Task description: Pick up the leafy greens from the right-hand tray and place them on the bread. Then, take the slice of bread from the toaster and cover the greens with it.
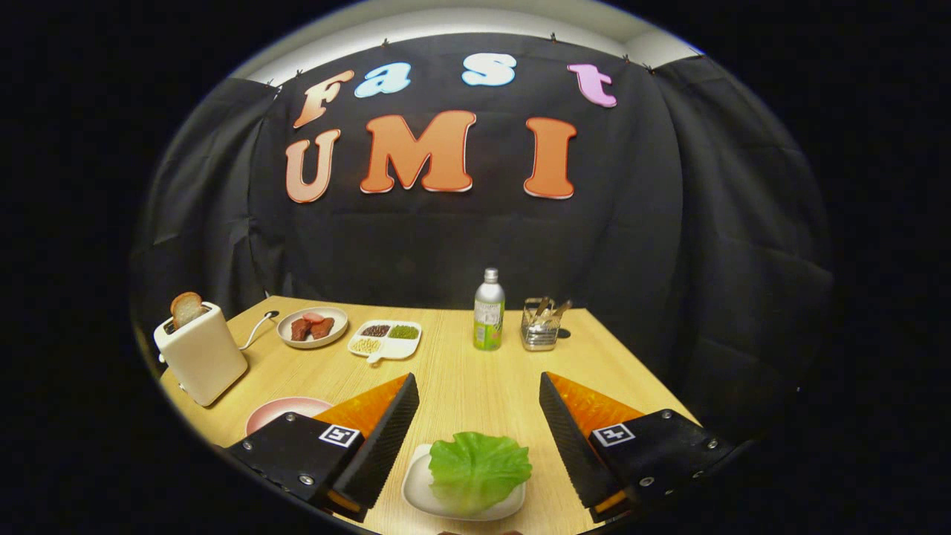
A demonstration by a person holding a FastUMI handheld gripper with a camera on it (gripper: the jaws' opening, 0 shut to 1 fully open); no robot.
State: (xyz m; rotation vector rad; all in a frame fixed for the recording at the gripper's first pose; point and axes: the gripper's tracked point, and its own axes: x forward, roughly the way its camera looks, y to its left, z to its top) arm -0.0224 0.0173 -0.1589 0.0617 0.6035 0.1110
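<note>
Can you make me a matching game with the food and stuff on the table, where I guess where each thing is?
Things:
1. leafy greens
2. bread slice
3. bottle
4. red pieces

Places:
A. sticking up out of the toaster
B. on the round plate by the toaster's cord
C. on a white tray between the open claw's fingers
D. standing beside the utensil holder

Pairs: 1-C, 2-A, 3-D, 4-B
</note>
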